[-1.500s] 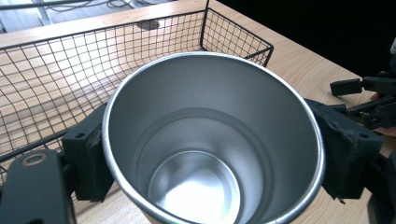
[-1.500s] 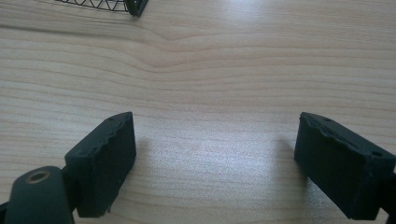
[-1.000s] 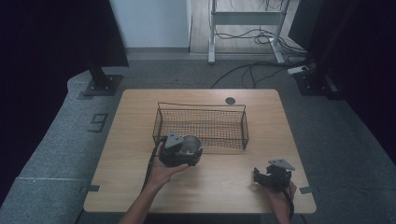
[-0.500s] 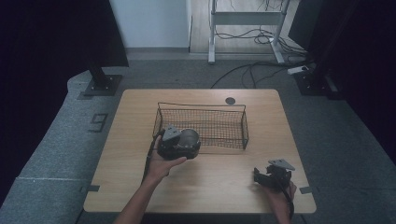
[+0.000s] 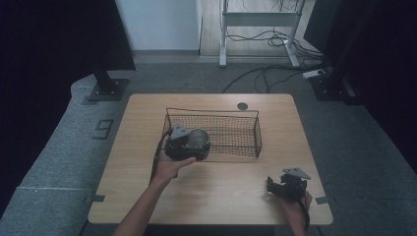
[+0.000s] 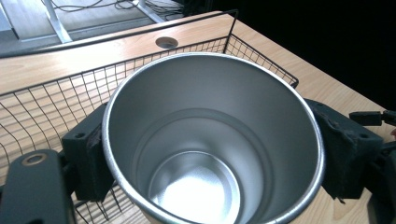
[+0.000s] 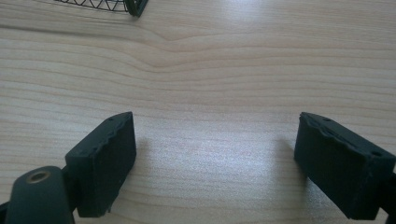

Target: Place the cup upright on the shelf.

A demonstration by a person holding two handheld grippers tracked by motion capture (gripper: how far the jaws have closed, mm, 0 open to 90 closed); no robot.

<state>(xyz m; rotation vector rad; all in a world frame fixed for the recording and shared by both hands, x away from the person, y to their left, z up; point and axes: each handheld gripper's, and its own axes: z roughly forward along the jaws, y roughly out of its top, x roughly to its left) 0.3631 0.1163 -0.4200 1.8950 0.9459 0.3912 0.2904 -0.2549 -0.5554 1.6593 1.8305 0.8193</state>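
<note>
The steel cup [image 6: 212,149] sits clamped between my left gripper [image 5: 186,143]'s fingers [image 6: 86,158], mouth open toward the camera, at the wire basket [image 5: 231,132]'s near left corner, about 10 o'clock from the tabletop [image 5: 221,191]'s middle. My right gripper [image 5: 289,184] rests low at 4 o'clock, its fingers [image 7: 105,161] spread wide over bare wood, holding nothing.

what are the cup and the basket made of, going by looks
Cup: likely stainless steel, with a brushed, satin sheen, soft reflections and a bright rolled rim.
Basket: looks like thin metal wire, dark, probably coated or painted, with an open grid mesh.
</note>
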